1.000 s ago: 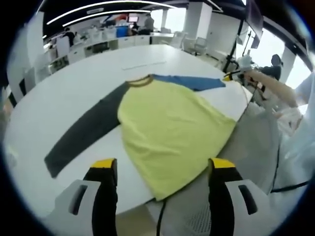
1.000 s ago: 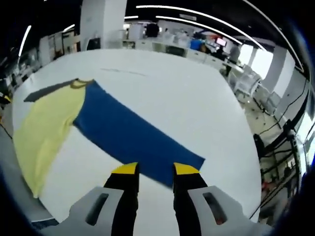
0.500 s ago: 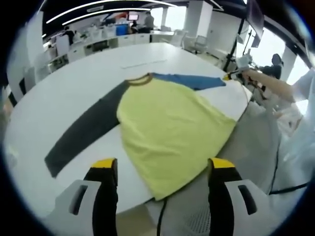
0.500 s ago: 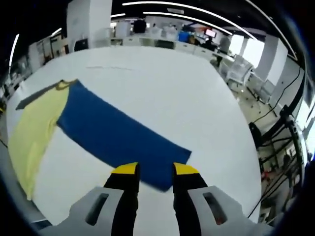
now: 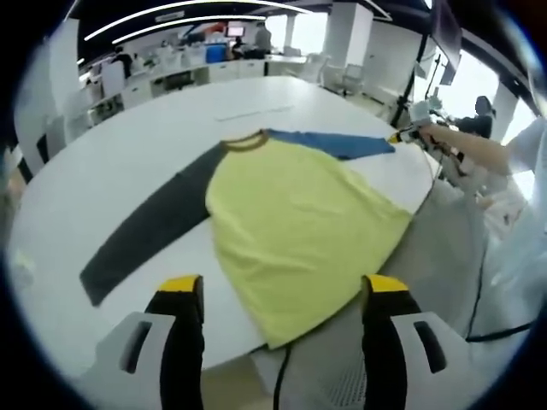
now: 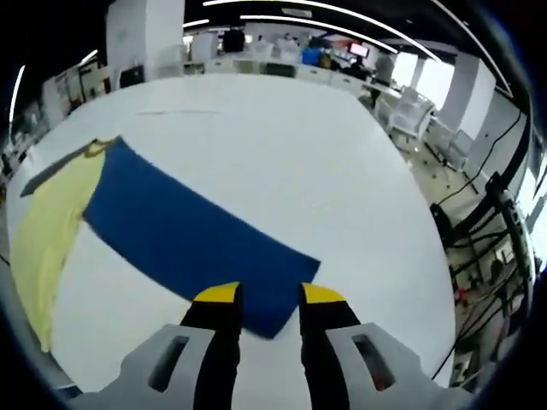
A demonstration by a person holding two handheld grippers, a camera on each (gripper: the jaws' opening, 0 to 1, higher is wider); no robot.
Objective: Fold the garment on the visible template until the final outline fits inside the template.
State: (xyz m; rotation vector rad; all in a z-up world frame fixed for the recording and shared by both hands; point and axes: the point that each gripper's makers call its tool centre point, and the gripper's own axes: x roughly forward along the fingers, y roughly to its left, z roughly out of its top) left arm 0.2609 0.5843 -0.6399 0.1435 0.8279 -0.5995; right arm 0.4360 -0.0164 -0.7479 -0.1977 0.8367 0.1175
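A long-sleeved shirt lies flat on the round white table (image 5: 120, 145). It has a yellow body (image 5: 299, 222), a dark grey sleeve (image 5: 149, 231) and a blue sleeve (image 5: 333, 143). My left gripper (image 5: 284, 284) hangs wide open at the near table edge, just short of the yellow hem. In the right gripper view the blue sleeve (image 6: 188, 226) runs from the yellow body (image 6: 47, 231) toward my right gripper (image 6: 269, 295). Its jaws stand a narrow gap apart, open, with the cuff end lying between and under them. In the left gripper view the right gripper (image 5: 402, 134) sits at that cuff.
A faint thin line (image 5: 252, 111) marks the table beyond the collar. A person's arm (image 5: 466, 149) reaches in from the right. A grey mesh chair (image 5: 342, 376) and a cable (image 5: 278, 376) sit below the near edge. Office chairs (image 6: 410, 111) stand beyond the table.
The right gripper view has swung, so the blue sleeve's end now sits further left and lower between the jaws. The left gripper view is nearly unchanged.
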